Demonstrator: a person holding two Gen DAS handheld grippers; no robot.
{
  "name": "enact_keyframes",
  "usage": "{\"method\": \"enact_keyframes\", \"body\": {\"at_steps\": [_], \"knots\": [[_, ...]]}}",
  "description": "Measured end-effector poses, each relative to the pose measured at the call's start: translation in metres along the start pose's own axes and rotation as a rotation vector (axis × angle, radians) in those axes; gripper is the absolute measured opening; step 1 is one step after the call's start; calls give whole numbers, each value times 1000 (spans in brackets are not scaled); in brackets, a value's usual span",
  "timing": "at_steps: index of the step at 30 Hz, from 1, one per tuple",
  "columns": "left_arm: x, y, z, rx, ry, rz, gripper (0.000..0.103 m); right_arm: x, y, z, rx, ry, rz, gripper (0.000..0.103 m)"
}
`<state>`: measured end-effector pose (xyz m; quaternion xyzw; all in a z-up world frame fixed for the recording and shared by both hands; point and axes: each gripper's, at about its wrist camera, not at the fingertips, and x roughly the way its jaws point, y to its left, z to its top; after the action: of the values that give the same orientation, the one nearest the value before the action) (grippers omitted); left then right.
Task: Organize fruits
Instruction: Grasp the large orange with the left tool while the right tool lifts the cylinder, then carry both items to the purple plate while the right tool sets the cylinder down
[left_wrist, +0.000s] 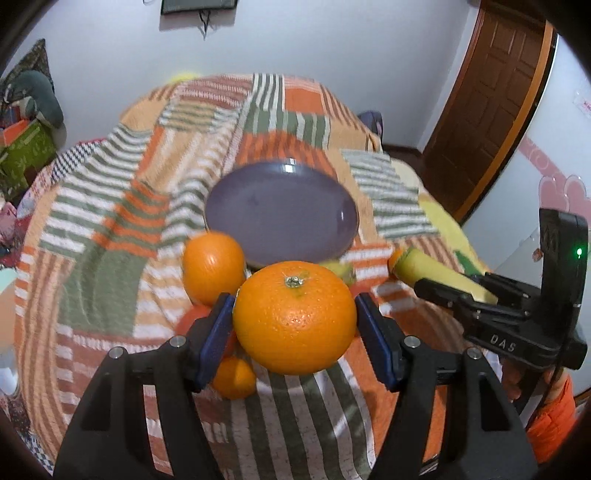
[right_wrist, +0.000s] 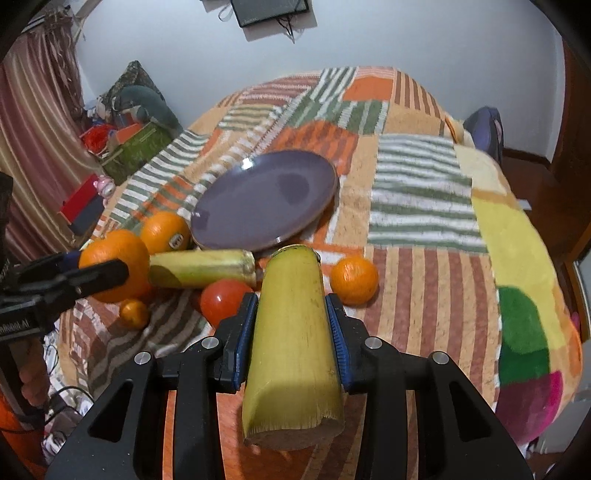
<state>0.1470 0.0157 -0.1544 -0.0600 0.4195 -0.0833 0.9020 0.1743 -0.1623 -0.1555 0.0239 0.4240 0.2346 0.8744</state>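
My left gripper (left_wrist: 295, 317) is shut on a large orange (left_wrist: 294, 316) and holds it above the blanket, just short of the empty purple plate (left_wrist: 280, 210). It also shows in the right wrist view (right_wrist: 110, 269). My right gripper (right_wrist: 291, 325) is shut on a yellow-green cane piece (right_wrist: 291, 343), which points toward the plate (right_wrist: 266, 197). On the blanket lie a second cane piece (right_wrist: 201, 272), an orange with a sticker (right_wrist: 164, 232), a red tomato (right_wrist: 223, 301), a small orange (right_wrist: 354, 280) and a tiny orange (right_wrist: 133, 313).
The fruits lie on a striped patchwork blanket (right_wrist: 424, 258) over a bed. Boxes and clutter (right_wrist: 125, 144) stand at the far left by a curtain. A brown door (left_wrist: 495, 96) is at the right. The other gripper's body (left_wrist: 517, 310) is close at right.
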Motion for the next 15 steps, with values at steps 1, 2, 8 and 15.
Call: {"method": "enact_keyframes", "body": {"at_steps": [1, 2, 8, 15], "knots": [[-3, 1, 3, 0, -12, 0, 66, -2, 2, 3, -7, -12, -2, 34], [-6, 2, 7, 0, -26, 1, 66, -4, 4, 7, -13, -26, 0, 34], [-17, 8, 29, 11, -98, 39, 66, -13, 15, 29, -48, -99, -4, 34], [-20, 16, 53, 21, -150, 61, 66, -10, 28, 57, -100, -168, -11, 34]]}}
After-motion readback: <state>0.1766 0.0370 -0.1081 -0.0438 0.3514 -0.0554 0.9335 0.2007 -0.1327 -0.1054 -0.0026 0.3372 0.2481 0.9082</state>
